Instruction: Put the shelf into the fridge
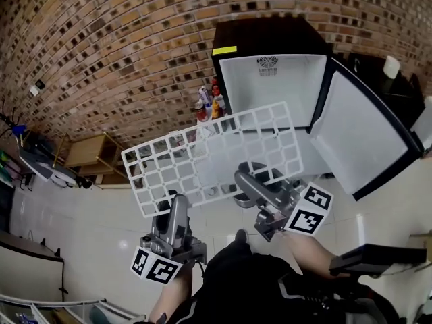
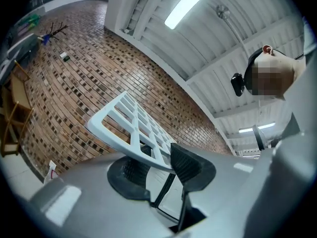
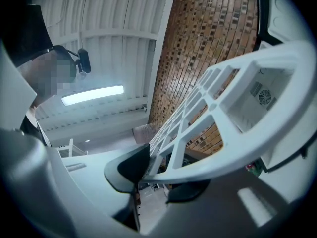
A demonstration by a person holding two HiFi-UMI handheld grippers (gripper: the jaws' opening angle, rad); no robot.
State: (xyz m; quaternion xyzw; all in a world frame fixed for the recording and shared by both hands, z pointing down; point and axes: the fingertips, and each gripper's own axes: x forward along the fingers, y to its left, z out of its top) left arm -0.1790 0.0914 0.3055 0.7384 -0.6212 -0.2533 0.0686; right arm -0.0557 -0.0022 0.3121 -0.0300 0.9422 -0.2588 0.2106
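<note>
White grid shelf (image 1: 214, 155) clamped by left gripper (image 1: 178, 200) and right gripper (image 1: 241, 179) (both on near edge), tilted, before open mini fridge (image 1: 270, 79).

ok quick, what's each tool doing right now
left tool: closed on the edge of the white shelf
right tool: closed on the same shelf's edge
</note>
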